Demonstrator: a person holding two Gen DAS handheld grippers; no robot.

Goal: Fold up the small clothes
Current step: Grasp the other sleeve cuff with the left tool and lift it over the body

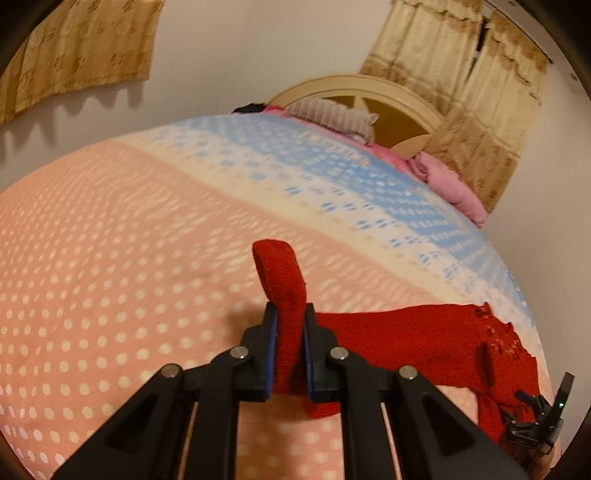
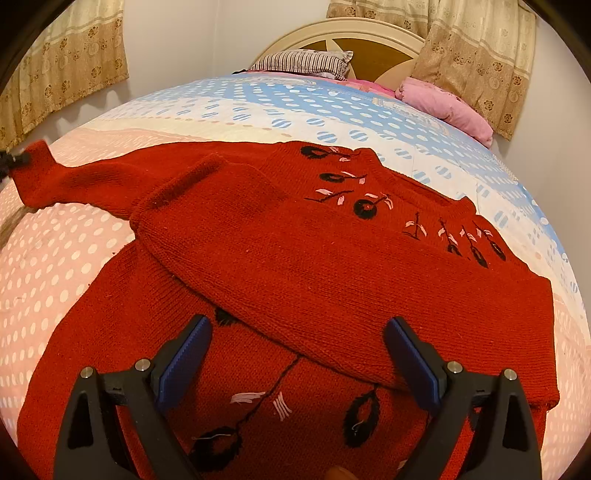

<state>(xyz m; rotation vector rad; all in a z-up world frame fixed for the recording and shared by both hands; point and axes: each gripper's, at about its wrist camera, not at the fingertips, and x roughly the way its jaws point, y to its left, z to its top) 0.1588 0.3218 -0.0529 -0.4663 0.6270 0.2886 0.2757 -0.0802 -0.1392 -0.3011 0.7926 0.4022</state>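
Note:
A red knit sweater (image 2: 314,266) with black and pink embroidery lies spread on the bed. One sleeve is folded across its front. Its other sleeve (image 2: 92,177) stretches out to the left. In the left wrist view my left gripper (image 1: 290,312) is shut on that sleeve's cuff (image 1: 279,266), and the cuff end sticks up past the blue pads, lifted off the bedspread. The right wrist view shows the left gripper's black tip (image 2: 14,160) at that cuff. My right gripper (image 2: 299,325) hovers open over the sweater's lower front, with nothing between its fingers.
The bedspread (image 2: 55,266) is pink with white dots near me and blue and white further back. A striped pillow (image 2: 303,62) and a pink blanket (image 2: 447,107) lie by the cream headboard (image 2: 347,29). Curtains (image 2: 476,55) hang on the walls.

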